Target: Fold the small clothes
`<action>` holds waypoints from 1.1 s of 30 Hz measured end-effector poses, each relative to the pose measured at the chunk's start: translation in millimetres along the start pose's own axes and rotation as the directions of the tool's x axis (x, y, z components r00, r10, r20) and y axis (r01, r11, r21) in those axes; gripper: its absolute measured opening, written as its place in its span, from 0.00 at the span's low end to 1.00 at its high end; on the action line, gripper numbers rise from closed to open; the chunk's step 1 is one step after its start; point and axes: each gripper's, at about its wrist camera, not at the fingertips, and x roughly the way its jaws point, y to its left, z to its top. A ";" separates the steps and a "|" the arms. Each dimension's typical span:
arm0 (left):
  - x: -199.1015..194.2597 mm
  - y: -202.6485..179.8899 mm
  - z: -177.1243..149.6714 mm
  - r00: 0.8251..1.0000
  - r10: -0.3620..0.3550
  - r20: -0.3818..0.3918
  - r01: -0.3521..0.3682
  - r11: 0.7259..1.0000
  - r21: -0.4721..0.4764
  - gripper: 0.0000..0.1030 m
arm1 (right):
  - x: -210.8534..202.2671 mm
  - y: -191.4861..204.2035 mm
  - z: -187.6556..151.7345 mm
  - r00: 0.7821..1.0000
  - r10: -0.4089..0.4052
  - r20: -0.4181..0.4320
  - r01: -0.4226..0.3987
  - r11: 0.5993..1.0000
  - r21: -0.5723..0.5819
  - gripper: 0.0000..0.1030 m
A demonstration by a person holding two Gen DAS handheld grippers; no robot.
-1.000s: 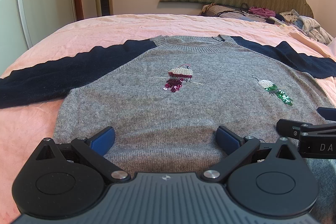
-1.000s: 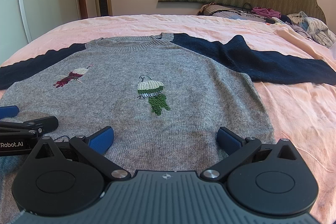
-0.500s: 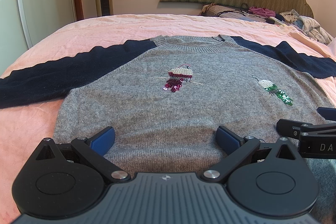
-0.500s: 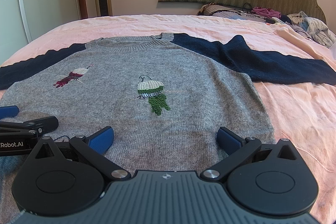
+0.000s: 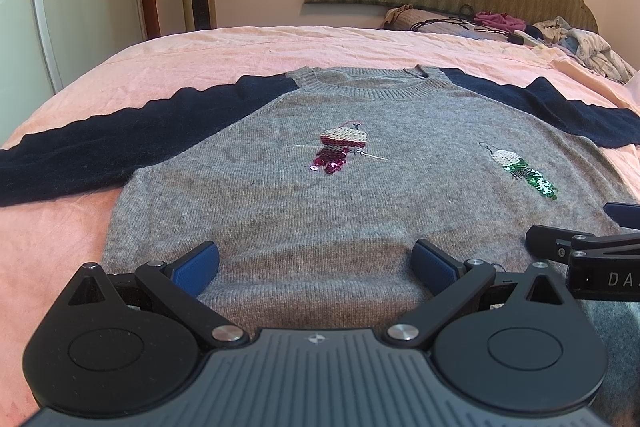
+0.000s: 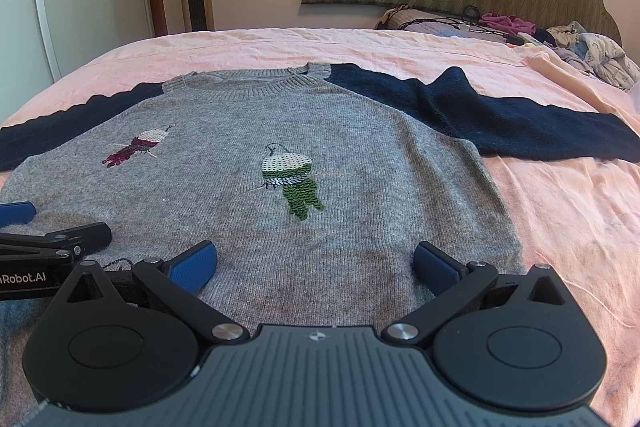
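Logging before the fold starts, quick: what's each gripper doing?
Left gripper: open, holding nothing, over the sweater hem.
Right gripper: open, holding nothing.

Clothes pile far off, bedspread open

One sweater, two navy sleeves, two sequin birds, two tools.

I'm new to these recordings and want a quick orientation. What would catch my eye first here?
A grey sweater with navy sleeves lies spread flat, front up, on a pink bed. Two sequin birds sparkle on its chest: a magenta one and a green one. Low in front, the left gripper and right gripper sit open at the hem, side by side.
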 end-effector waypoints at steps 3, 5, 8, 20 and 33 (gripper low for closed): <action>-0.6 0.3 -1.0 1.000 -0.003 -0.009 0.003 1.000 0.000 1.00 | -0.3 -1.0 -0.2 1.000 -0.001 -0.001 0.001 1.000 -0.001 1.00; -0.4 0.0 -0.8 1.000 -0.003 -0.015 0.003 1.000 0.000 1.00 | -0.7 -0.9 -0.1 1.000 -0.002 -0.002 0.002 1.000 -0.003 1.00; 0.7 -1.0 0.0 1.000 0.000 -0.021 0.000 1.000 0.003 1.00 | -0.3 1.1 -0.6 1.000 -0.003 -0.003 0.003 1.000 -0.003 1.00; 2.6 0.1 0.8 1.000 -0.004 -0.015 0.004 1.000 -0.001 1.00 | 1.8 0.7 -0.1 1.000 -0.006 -0.007 0.006 1.000 -0.009 1.00; -1.9 -1.0 -2.5 1.000 -0.004 0.000 0.004 1.000 0.012 1.00 | -34.1 -172.6 48.4 0.925 0.270 0.266 -0.360 0.847 0.392 1.00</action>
